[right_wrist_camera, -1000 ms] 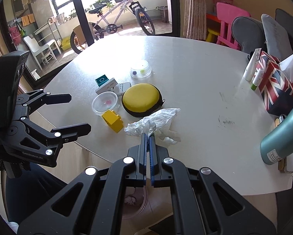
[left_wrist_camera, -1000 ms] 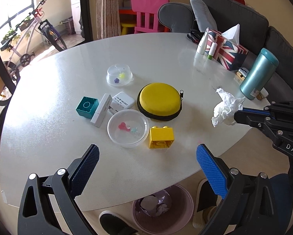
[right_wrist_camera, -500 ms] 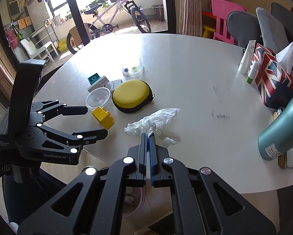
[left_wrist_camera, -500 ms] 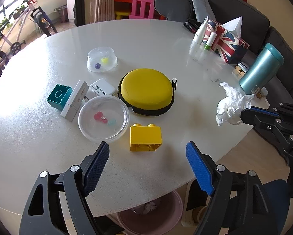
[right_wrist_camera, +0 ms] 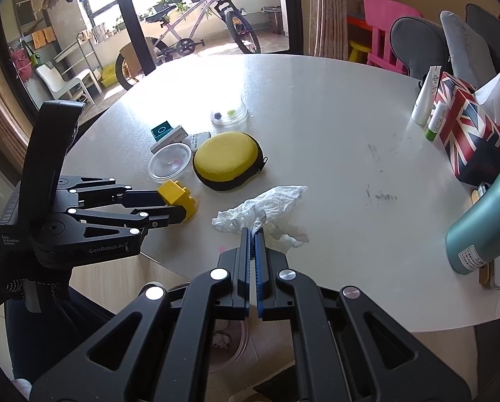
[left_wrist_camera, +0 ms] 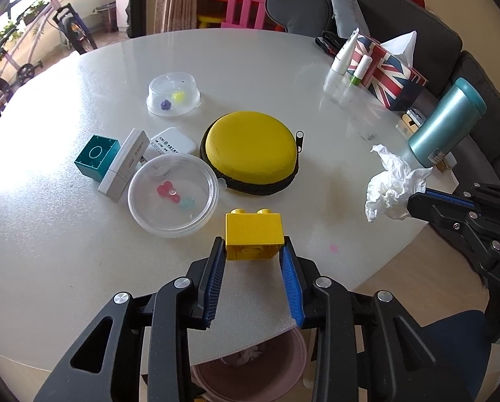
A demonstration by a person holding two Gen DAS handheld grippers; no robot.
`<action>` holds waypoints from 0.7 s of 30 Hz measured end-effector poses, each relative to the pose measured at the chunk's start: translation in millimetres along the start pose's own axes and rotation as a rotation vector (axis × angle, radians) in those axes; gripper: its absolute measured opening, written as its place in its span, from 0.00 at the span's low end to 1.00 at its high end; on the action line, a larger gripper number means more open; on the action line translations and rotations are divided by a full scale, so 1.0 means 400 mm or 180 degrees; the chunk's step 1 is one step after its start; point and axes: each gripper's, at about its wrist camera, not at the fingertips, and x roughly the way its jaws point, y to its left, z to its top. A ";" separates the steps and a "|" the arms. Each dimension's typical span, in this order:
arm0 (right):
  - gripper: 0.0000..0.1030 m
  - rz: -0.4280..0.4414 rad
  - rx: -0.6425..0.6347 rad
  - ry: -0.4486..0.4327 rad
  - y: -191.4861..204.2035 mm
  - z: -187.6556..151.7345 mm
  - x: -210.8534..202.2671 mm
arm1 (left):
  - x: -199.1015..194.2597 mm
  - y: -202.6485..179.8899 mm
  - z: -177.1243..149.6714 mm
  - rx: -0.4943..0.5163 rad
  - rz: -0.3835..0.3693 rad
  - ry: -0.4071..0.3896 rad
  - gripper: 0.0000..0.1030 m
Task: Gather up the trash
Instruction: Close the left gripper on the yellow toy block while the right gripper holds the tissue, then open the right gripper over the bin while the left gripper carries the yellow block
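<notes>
Two grips: right gripper (right_wrist_camera: 252,234) jaws pinched on crumpled tissue (right_wrist_camera: 266,211), light, soft; left gripper (left_wrist_camera: 252,254) jaws just closed across rigid yellow brick (left_wrist_camera: 253,234) sides.

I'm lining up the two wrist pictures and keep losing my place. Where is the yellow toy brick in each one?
Left wrist view: yellow toy brick low centre, on the table between the left tongs, whose tips flank it.
Right wrist view: brick at middle left, at the tips of the left tongs.
Shared landmark: the round yellow zip case, just beyond the brick.
</notes>
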 end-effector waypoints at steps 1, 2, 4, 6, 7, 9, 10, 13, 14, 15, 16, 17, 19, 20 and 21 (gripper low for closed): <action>0.02 0.0005 -0.0007 0.0001 0.003 0.000 -0.001 | -0.005 -0.002 -0.002 0.0014 0.0000 -0.0010 0.32; 0.02 0.0005 -0.0016 -0.0002 0.007 0.000 -0.002 | -0.014 -0.002 -0.005 0.0033 0.0002 -0.0022 0.32; 0.02 0.0017 -0.0028 -0.0013 0.010 0.003 -0.006 | -0.033 -0.006 -0.008 0.0066 0.0005 -0.0056 0.32; 0.02 0.0032 -0.0042 -0.0021 0.019 0.003 -0.014 | -0.053 -0.008 -0.012 0.0093 0.0018 -0.0090 0.32; 0.02 0.0040 -0.0052 -0.0026 0.025 0.001 -0.018 | -0.064 -0.009 -0.015 0.0106 0.0022 -0.0107 0.32; 0.02 0.0056 -0.0081 -0.0039 0.040 -0.002 -0.029 | -0.088 -0.012 -0.023 0.0136 0.0035 -0.0142 0.32; 0.02 0.0070 -0.0096 -0.0042 0.049 -0.004 -0.035 | -0.100 -0.014 -0.028 0.0153 0.0038 -0.0158 0.32; 0.02 0.0111 -0.0164 -0.0045 0.078 -0.015 -0.054 | -0.142 -0.019 -0.048 0.0200 0.0048 -0.0205 0.32; 0.02 0.0132 -0.0187 -0.0047 0.089 -0.020 -0.061 | -0.156 -0.021 -0.056 0.0213 0.0049 -0.0221 0.32; 0.02 0.0153 -0.0211 -0.0045 0.101 -0.025 -0.067 | -0.168 -0.024 -0.063 0.0221 0.0050 -0.0233 0.32; 0.02 0.0179 -0.0241 -0.0034 0.113 -0.031 -0.071 | -0.180 -0.024 -0.072 0.0225 0.0046 -0.0243 0.32; 0.02 0.0197 -0.0272 -0.0020 0.126 -0.039 -0.075 | -0.191 -0.025 -0.081 0.0228 0.0045 -0.0253 0.32; 0.02 0.0228 -0.0323 0.0014 0.150 -0.055 -0.079 | -0.213 -0.024 -0.098 0.0226 0.0040 -0.0267 0.32; 0.02 0.0250 -0.0337 0.0035 0.160 -0.064 -0.079 | -0.222 -0.024 -0.108 0.0221 0.0035 -0.0272 0.32; 0.02 0.0271 -0.0350 0.0057 0.170 -0.073 -0.079 | -0.230 -0.027 -0.117 0.0220 0.0033 -0.0275 0.32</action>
